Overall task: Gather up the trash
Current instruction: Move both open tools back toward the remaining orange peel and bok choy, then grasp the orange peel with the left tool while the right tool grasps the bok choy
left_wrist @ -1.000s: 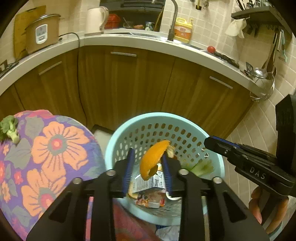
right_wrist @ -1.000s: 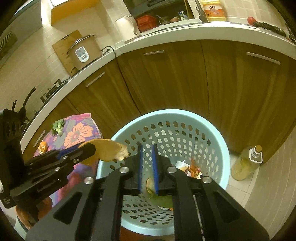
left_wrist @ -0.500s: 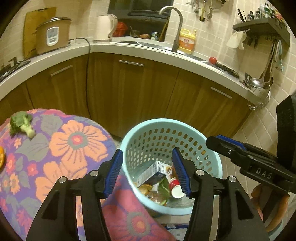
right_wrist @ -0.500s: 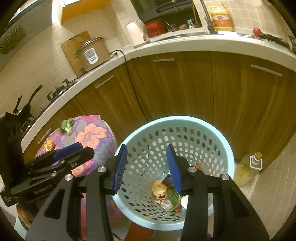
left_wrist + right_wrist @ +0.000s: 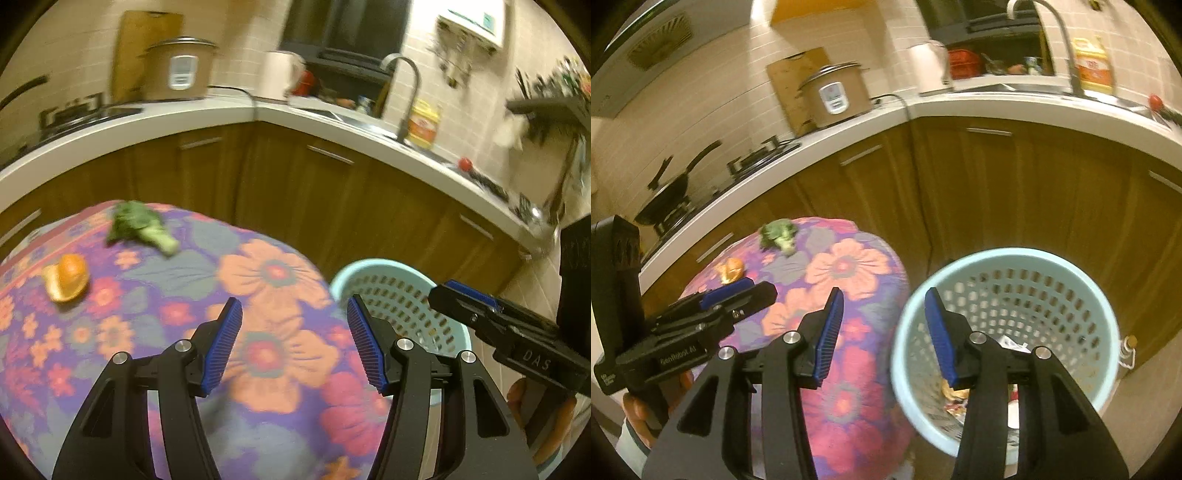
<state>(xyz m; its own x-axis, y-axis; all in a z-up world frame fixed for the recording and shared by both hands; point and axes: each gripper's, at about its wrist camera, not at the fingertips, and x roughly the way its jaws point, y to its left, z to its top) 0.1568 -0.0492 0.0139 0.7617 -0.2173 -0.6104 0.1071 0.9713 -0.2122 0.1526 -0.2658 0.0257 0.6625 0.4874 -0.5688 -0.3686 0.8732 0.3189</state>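
My left gripper (image 5: 294,345) is open and empty above the floral tablecloth (image 5: 258,354). My right gripper (image 5: 882,332) is open and empty, between the table and the light blue perforated bin (image 5: 1015,258). The bin holds trash: an orange peel and wrappers (image 5: 960,398). The bin also shows in the left wrist view (image 5: 402,295). On the table lie an orange peel (image 5: 66,277) and a broccoli piece (image 5: 142,227), far left of the left gripper. Both show in the right wrist view, the peel (image 5: 731,269) and the broccoli (image 5: 777,234).
Wooden cabinets (image 5: 295,192) under a white counter (image 5: 147,122) curve behind the table and bin. A bottle (image 5: 1128,350) stands on the floor right of the bin. A rice cooker (image 5: 833,94), a kettle and a sink tap are on the counter.
Both grippers opened and dropped their trash into the bin. They then swung left from over the bin toward the table, bringing the peel and broccoli into view.
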